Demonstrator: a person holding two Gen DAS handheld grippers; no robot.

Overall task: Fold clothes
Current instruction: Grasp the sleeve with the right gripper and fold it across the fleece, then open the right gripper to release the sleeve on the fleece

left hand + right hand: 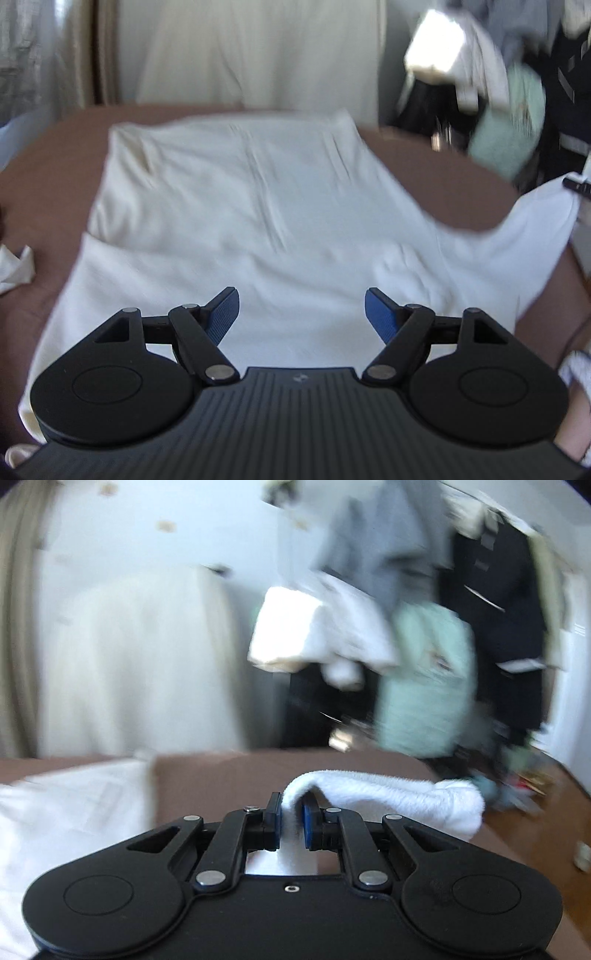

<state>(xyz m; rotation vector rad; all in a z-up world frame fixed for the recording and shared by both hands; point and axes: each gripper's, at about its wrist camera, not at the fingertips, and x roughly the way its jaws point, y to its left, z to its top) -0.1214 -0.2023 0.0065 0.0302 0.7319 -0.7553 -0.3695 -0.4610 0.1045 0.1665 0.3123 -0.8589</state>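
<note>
In the left wrist view, a white garment (236,206) is seen spread over a brown bed surface (48,166), lying beneath and ahead of the left tongs (300,314), whose blue-padded fingers are spread wide with nothing between them. One corner of the garment is drawn off to the right — lifted toward the right tongs (576,182) at the frame edge. A crumpled white cloth (16,267) lies at the left.

In the right wrist view, the right tongs (291,821) are pressed together on a fold of the white garment (388,794), which bunches just ahead and to the right — blurred hanging clothes (424,679) are seen behind.
</note>
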